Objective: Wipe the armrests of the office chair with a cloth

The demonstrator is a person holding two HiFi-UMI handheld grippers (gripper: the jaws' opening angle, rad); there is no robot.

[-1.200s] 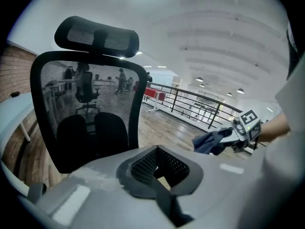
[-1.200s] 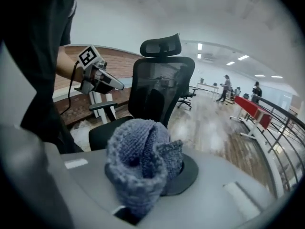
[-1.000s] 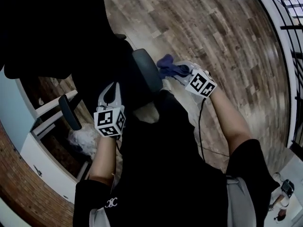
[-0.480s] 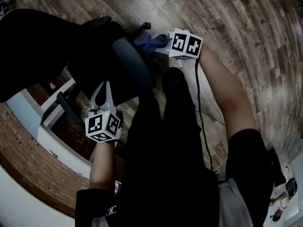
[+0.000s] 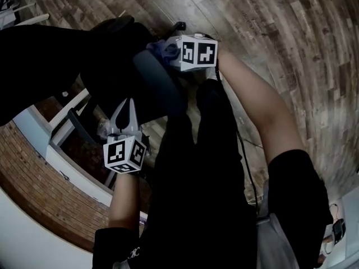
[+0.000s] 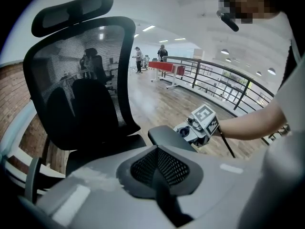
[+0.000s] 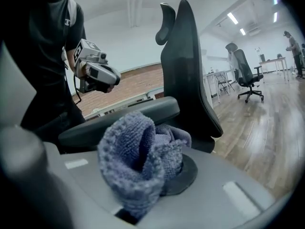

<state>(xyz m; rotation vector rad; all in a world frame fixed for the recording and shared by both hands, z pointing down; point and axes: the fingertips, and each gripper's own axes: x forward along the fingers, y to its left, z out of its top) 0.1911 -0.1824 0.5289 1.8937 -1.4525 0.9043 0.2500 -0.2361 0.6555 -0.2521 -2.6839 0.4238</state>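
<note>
The black office chair (image 5: 61, 55) stands in front of me, its mesh back (image 6: 86, 80) at the left of the left gripper view. Its near armrest (image 5: 158, 82) is a long grey pad. My right gripper (image 5: 171, 50) is shut on a bunched blue-purple cloth (image 7: 140, 151) and holds it at the armrest's far end (image 7: 125, 117), touching or just above it; I cannot tell which. My left gripper (image 5: 127, 110) hangs shut and empty beside the seat, short of the armrest (image 6: 167, 136). The other armrest (image 5: 78, 129) shows lower left.
A white low shelf (image 5: 53, 153) runs along a brick wall (image 5: 33, 206) at the left. Wood floor (image 5: 269, 32) spreads to the right. A railing (image 6: 228, 87) and far desks lie beyond; another office chair (image 7: 248, 75) stands far off.
My right gripper has carried the cloth along the near armrest toward its far end. The left gripper has barely moved. The head view has shifted.
</note>
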